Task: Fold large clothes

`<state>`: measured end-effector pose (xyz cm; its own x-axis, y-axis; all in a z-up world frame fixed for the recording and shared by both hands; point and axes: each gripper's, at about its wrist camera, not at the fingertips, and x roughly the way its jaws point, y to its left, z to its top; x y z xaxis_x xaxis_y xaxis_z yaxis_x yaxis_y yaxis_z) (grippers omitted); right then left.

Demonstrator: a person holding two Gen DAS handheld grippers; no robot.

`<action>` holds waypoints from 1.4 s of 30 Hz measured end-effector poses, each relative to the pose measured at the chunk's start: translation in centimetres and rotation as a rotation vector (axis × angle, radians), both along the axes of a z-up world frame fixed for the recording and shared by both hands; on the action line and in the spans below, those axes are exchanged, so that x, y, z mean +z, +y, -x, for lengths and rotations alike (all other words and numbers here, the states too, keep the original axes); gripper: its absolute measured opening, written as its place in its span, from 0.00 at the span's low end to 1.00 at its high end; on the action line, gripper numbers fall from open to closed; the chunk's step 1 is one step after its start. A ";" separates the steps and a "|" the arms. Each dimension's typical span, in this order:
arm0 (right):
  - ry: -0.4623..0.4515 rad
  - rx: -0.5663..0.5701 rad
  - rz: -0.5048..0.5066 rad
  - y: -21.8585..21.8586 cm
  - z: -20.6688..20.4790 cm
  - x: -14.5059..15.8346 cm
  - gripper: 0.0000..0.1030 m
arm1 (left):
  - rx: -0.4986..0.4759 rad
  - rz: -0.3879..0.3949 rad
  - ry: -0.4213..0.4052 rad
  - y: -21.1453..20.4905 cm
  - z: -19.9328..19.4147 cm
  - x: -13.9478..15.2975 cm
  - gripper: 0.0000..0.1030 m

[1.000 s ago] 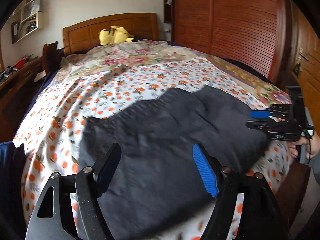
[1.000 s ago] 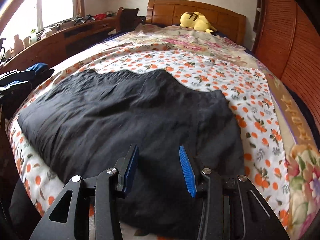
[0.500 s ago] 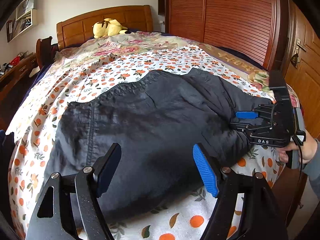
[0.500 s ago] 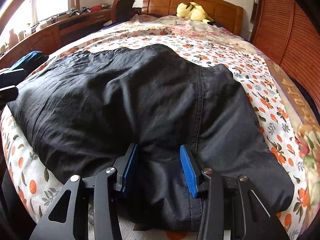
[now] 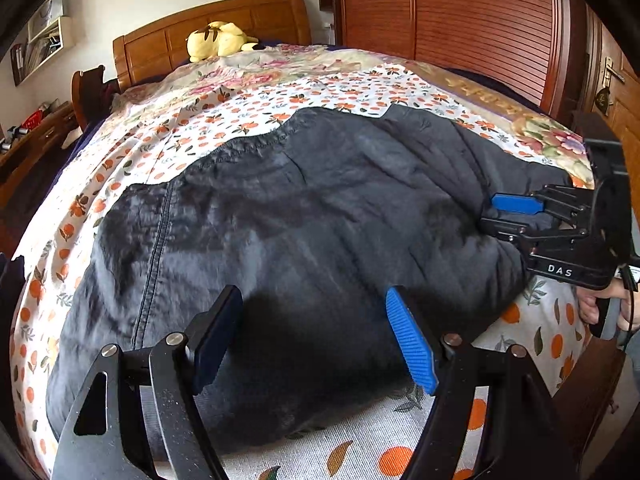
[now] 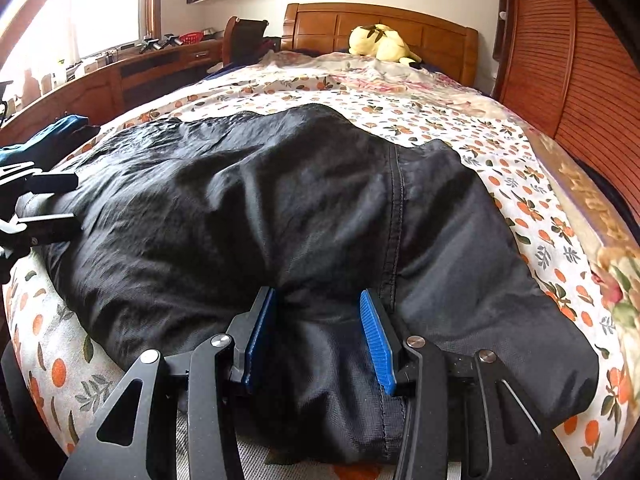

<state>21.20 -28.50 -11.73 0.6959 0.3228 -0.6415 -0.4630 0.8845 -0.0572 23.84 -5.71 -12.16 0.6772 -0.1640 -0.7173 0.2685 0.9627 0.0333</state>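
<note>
Two grippers hover at the near hem of the dark garment point(image 5: 304, 216) spread on the bed point(image 5: 248, 92); left gripper point(image 5: 316, 340) jaws gape, empty; right gripper point(image 6: 320, 332) jaws straddle cloth, unclosed; soft, light, slippery-looking; grip its corners.

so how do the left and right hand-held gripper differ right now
The left hand-held gripper is spread wide over the dark garment's near edge; the right hand-held gripper is narrower, with fabric bunched between its fingers. The left shows one blue pad, the right two. Both are open at the garment's near edge.
</note>
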 end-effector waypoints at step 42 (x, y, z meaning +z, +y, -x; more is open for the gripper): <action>0.133 -0.178 -0.140 -11.9 -0.3 0.9 0.53 | 0.013 0.043 -0.001 0.4 0.2 -1.2 0.73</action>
